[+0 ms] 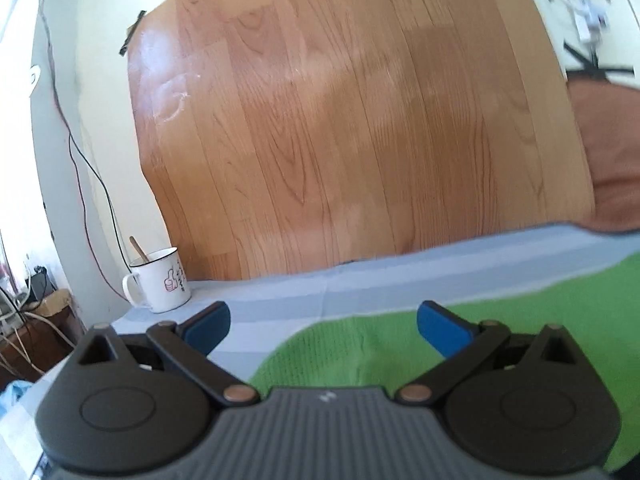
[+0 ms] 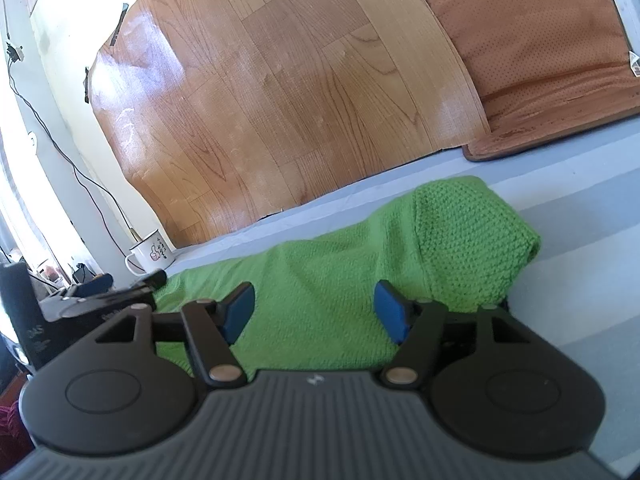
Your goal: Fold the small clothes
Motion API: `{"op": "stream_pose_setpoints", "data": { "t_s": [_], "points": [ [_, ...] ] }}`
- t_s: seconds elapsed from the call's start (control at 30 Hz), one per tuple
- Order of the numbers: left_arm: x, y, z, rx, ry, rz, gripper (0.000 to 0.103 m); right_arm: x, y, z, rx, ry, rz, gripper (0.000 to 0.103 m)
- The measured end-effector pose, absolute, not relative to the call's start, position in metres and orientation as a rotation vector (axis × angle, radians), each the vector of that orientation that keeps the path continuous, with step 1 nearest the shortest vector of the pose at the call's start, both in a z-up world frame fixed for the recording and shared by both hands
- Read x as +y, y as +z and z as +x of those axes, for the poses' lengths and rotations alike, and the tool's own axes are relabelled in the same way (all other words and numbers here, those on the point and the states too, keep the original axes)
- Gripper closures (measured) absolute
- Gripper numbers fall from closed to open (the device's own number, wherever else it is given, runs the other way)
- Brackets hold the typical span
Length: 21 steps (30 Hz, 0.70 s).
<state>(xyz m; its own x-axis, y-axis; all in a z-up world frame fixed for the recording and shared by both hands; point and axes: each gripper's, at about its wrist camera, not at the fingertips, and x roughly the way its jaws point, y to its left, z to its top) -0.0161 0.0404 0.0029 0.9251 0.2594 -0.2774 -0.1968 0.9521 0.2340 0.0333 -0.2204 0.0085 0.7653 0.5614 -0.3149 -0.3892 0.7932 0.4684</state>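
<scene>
Both my right gripper [image 2: 315, 312] and left gripper [image 1: 323, 330] hang spread and empty over the green knit garment [image 2: 320, 280], so I judge a fold just laid; next I must pinch an edge.

Against the wall, a wood-grain vinyl sheet [image 2: 280, 92] — taped at its left edge, glossy with glare. At its lower left corner, 1 white enamel mug [image 1: 160, 280] with a thumbs-up print, a wooden stick [image 1: 138, 249] leaning inside. Right of the sheet, a brown perforated cushion [image 2: 536, 48], propped upright. Beneath everything, a pale blue striped cloth [image 2: 580, 200]. Dark cables [image 1: 86, 184] trailing down the wall.
</scene>
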Motion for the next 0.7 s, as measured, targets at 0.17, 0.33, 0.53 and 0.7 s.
{"op": "stream_pose_setpoints", "data": {
  "t_s": [0.17,0.33,0.53,0.7],
  "points": [
    [0.05,0.005,-0.009,0.365,0.206,0.14,0.0,-0.22,0.009,0.033,0.462,0.53,0.393,0.034],
    [0.049,0.003,-0.006,0.399,0.203,0.152,0.0,-0.22,0.009,0.033,0.462,0.53,0.393,0.034],
    [0.044,-0.001,-0.006,0.411,0.2,0.179,0.0,-0.22,0.009,0.033,0.462,0.53,0.393,0.034],
    [0.046,-0.002,-0.004,0.431,0.187,0.175,0.0,-0.22,0.009,0.033,0.462,0.53,0.393,0.034]
  ]
}}
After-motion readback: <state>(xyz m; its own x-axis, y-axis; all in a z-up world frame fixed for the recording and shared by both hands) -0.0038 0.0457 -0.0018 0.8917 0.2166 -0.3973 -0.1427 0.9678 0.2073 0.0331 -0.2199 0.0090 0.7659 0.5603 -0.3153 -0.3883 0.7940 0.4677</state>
